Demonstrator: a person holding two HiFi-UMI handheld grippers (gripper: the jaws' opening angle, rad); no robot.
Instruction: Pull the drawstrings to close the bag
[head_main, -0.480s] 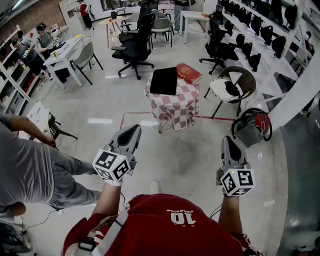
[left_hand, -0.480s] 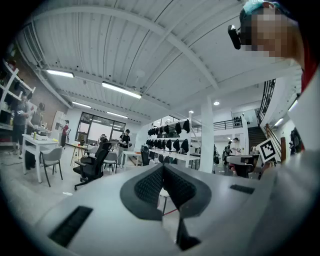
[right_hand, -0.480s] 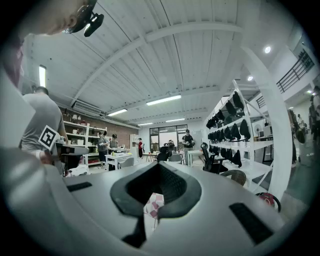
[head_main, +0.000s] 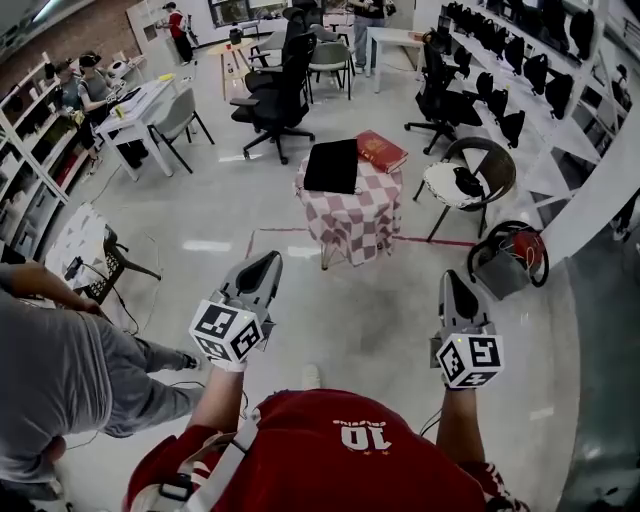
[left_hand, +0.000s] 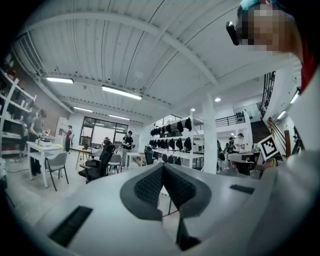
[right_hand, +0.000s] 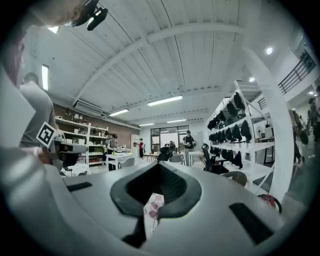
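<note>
A flat black bag (head_main: 331, 165) lies on a small table draped in a red-and-white checked cloth (head_main: 350, 212), a few steps ahead of me in the head view. Its drawstrings are too small to make out. My left gripper (head_main: 267, 263) and right gripper (head_main: 452, 281) are held up at waist height, well short of the table, both pointing towards it. Each is shut with nothing between its jaws. In the left gripper view the left gripper (left_hand: 162, 168) has its dark pads together. In the right gripper view the checked cloth (right_hand: 152, 206) shows just below the shut right gripper (right_hand: 159, 167).
A red book (head_main: 380, 150) lies beside the bag on the table. A person in grey (head_main: 60, 360) crouches close at my left. Black office chairs (head_main: 275, 95) stand behind the table, a round chair (head_main: 458, 180) to its right, and a red and black object (head_main: 512, 252) on the floor.
The person in grey at the left has shifted lower and nearer. Both grippers stay shut and in almost the same place; the view has tilted slightly.
</note>
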